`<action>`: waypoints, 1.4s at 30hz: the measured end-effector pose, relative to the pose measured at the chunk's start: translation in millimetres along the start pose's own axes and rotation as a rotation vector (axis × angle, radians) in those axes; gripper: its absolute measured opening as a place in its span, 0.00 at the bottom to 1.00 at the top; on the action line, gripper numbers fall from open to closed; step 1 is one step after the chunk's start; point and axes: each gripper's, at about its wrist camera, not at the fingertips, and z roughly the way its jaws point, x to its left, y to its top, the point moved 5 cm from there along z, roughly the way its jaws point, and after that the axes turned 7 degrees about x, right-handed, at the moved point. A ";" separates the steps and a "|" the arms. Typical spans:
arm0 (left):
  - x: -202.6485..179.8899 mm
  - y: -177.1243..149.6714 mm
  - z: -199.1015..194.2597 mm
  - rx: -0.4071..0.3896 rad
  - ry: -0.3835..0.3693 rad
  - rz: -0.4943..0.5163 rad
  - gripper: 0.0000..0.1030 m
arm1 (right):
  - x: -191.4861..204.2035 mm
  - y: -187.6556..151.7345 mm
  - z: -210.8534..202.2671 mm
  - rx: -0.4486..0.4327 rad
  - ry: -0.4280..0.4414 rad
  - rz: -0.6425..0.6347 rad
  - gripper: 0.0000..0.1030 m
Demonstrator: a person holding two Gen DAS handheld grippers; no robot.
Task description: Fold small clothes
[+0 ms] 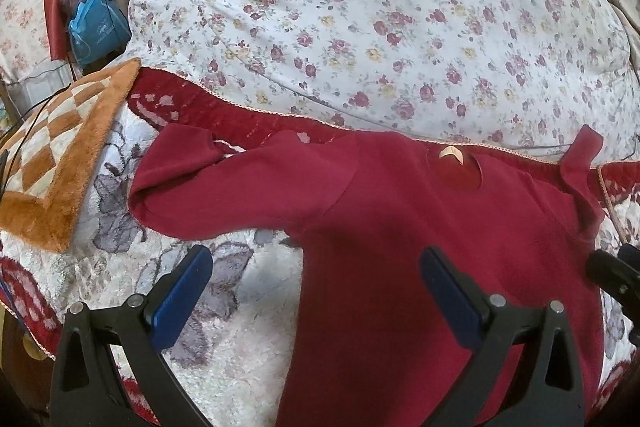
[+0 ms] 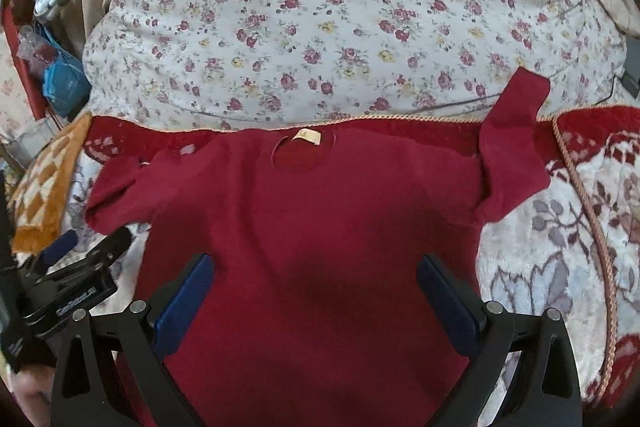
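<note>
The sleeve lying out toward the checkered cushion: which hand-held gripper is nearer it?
Left. The left hand-held gripper hangs open just below that sleeve; the right hand-held gripper is open over the shirt body.

You are working on a bed covered by a plush blanket, white with grey leaves and a red, cord-trimmed border. Flat on it lies the red sweater, neckline away from you, both sleeves out to the sides. A floral quilt is heaped along the blanket's far edge, and an orange checkered cushion rests at the left.
</note>
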 end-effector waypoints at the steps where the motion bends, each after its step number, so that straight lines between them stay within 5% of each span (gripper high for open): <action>1: -1.2 0.5 1.4 0.001 0.002 0.002 1.00 | 0.7 1.7 2.3 -0.004 -0.006 0.001 1.00; 23: -10.5 5.3 22.0 0.032 0.019 0.013 1.00 | 6.8 7.0 38.3 0.047 -0.028 -0.021 1.00; 34: -7.3 9.4 25.2 0.031 0.017 0.011 1.00 | 27.3 27.2 39.1 0.144 0.208 0.046 1.00; 42: -4.9 13.2 28.6 0.029 0.024 0.004 1.00 | 31.7 41.9 44.2 0.090 0.065 -0.028 1.00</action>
